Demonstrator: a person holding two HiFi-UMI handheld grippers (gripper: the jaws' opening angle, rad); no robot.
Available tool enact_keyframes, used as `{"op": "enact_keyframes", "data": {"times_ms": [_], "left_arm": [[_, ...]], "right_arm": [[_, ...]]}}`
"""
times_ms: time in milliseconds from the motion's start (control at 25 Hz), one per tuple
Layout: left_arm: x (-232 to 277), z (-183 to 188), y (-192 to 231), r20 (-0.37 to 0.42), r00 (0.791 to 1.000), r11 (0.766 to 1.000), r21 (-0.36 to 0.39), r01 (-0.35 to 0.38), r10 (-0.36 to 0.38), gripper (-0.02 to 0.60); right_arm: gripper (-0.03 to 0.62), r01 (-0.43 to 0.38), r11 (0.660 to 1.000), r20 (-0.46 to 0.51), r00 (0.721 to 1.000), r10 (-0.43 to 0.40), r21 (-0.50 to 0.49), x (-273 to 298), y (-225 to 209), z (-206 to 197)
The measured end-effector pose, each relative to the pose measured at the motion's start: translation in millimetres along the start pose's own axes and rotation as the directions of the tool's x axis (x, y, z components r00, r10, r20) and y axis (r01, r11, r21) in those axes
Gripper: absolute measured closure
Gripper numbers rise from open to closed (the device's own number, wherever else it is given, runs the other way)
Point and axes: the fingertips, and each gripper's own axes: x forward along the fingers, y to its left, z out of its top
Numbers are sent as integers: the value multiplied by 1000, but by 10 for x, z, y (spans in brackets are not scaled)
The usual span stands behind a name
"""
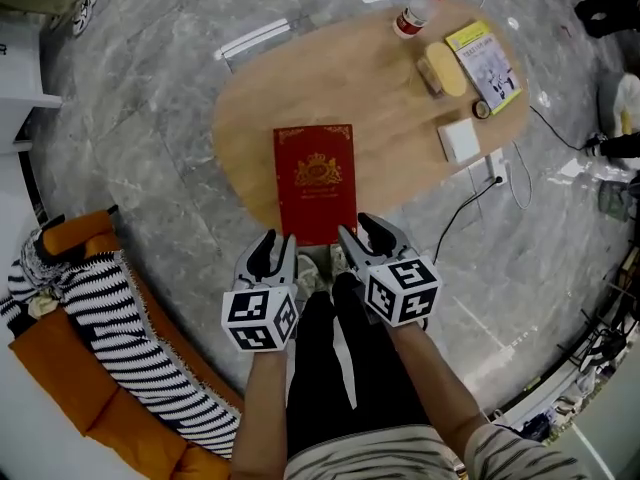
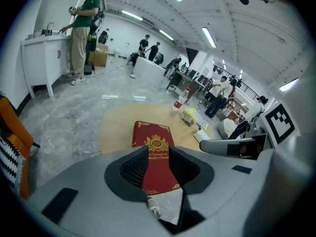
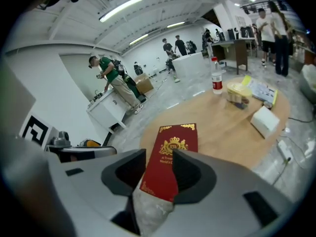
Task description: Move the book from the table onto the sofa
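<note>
A red book with a gold crest (image 1: 315, 180) lies flat on the near end of the oval wooden table (image 1: 350, 78). Both grippers hover side by side just short of its near edge, above the floor. My left gripper (image 1: 277, 251) is open, and through its gap the book (image 2: 154, 154) shows below and ahead. My right gripper (image 1: 368, 236) is open too, with the book (image 3: 170, 157) seen between its jaws but not touched. The orange sofa (image 1: 60, 368) with a striped blanket (image 1: 120, 328) stands at the lower left.
At the table's far end stand a red-capped bottle (image 1: 415, 13), a yellow booklet (image 1: 485, 63), a yellow packet (image 1: 440, 68) and a white box (image 1: 460, 140). A cable and power strip (image 1: 497, 168) lie on the marble floor. People stand far back in both gripper views.
</note>
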Motion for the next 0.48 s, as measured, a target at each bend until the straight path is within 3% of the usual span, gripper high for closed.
{"op": "enact_keyframes", "data": {"times_ms": [480], "left_arm": [[567, -486, 236, -149, 988, 998, -46, 39, -45, 377]], "right_arm": [[361, 34, 997, -100, 995, -27, 66, 451, -468, -442]]}}
